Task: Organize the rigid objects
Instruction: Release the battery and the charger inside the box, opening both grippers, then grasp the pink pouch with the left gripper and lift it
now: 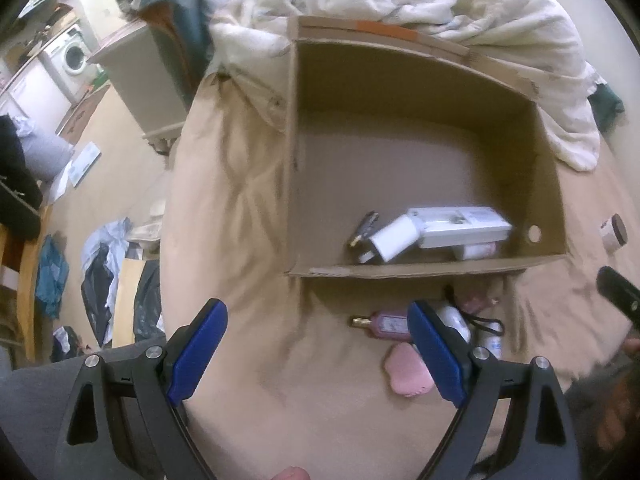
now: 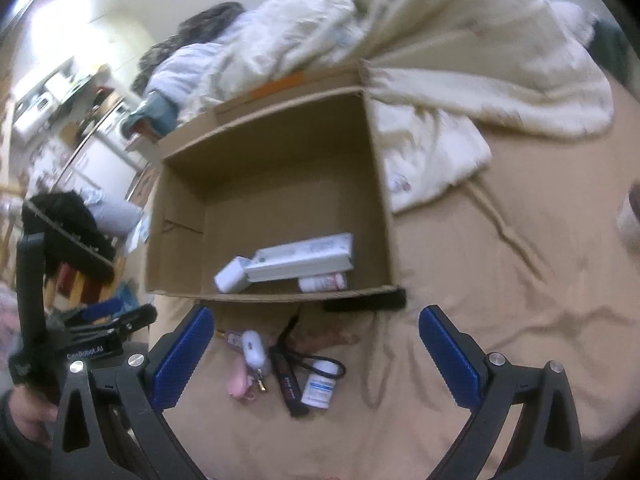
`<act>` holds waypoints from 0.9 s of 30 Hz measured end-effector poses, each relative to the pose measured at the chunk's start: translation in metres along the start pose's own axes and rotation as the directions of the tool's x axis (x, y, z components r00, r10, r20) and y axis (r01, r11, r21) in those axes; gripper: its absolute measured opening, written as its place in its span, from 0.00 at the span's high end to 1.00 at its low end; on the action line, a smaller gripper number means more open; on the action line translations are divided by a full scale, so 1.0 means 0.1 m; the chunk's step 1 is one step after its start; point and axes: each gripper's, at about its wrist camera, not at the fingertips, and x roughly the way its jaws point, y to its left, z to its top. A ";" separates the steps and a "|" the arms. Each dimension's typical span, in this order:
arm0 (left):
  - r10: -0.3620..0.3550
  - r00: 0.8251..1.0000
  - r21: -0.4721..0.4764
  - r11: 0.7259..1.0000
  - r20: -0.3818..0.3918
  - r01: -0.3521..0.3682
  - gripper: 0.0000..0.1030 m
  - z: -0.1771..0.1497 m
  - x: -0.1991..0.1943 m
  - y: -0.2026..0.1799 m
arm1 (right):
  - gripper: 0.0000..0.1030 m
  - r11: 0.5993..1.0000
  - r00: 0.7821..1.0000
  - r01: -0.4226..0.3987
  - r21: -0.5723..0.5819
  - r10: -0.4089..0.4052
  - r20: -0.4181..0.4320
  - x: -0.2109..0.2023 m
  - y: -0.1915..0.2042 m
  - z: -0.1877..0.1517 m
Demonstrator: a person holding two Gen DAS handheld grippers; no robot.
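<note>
Cardboard box (image 2: 376,184) rectangular, open-topped; smooth white plastic case (image 2: 304,262) inside.

One cardboard box (image 2: 376,184) holds one long white case (image 2: 304,262), one white plug adapter (image 2: 232,276) and one small pink-labelled tube (image 2: 322,282), while the bed (image 2: 500,280) in front carries one white pill bottle (image 2: 318,384), one black pen-like stick (image 2: 288,384) and one purple bottle (image 1: 384,324).

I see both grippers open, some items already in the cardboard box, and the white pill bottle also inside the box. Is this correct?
Not quite. The white pill bottle lies on the bed sheet in front of the cardboard box, as the right wrist view shows. The rest is correct.
</note>
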 end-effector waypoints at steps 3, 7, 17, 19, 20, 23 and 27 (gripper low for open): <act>-0.018 1.000 -0.056 0.998 -0.025 0.017 0.12 -0.01 0.10 0.13 | 0.00 0.999 1.000 0.005 0.033 -0.005 -0.021 0.08 -0.07 0.00; -0.051 0.998 -0.079 0.996 -0.049 0.047 0.12 -0.03 0.16 0.16 | 0.00 0.998 0.999 0.001 0.058 0.002 -0.043 0.15 -0.10 0.00; -0.139 0.966 0.087 0.983 -0.220 0.161 0.14 -0.27 0.52 -0.44 | 0.00 1.000 0.996 0.018 0.024 -0.016 -0.087 0.31 0.00 0.00; -0.138 0.957 0.131 0.976 -0.254 0.176 0.14 -0.34 0.60 -0.61 | 0.00 1.000 0.996 0.016 0.017 -0.014 -0.087 0.32 0.01 0.00; -0.134 0.952 0.146 0.973 -0.277 0.179 0.16 -0.38 0.66 -0.67 | 0.00 1.000 0.996 0.015 0.014 -0.013 -0.087 0.32 0.02 0.00; -0.116 0.936 0.168 0.969 -0.334 0.180 0.27 -0.46 0.81 -0.79 | 0.00 1.000 0.996 0.015 0.009 -0.015 -0.090 0.32 0.02 0.00; -0.105 0.932 0.182 0.967 -0.347 0.177 0.40 -0.48 0.87 -0.83 | 0.00 1.000 0.996 0.014 0.022 -0.012 -0.091 0.31 -0.02 0.00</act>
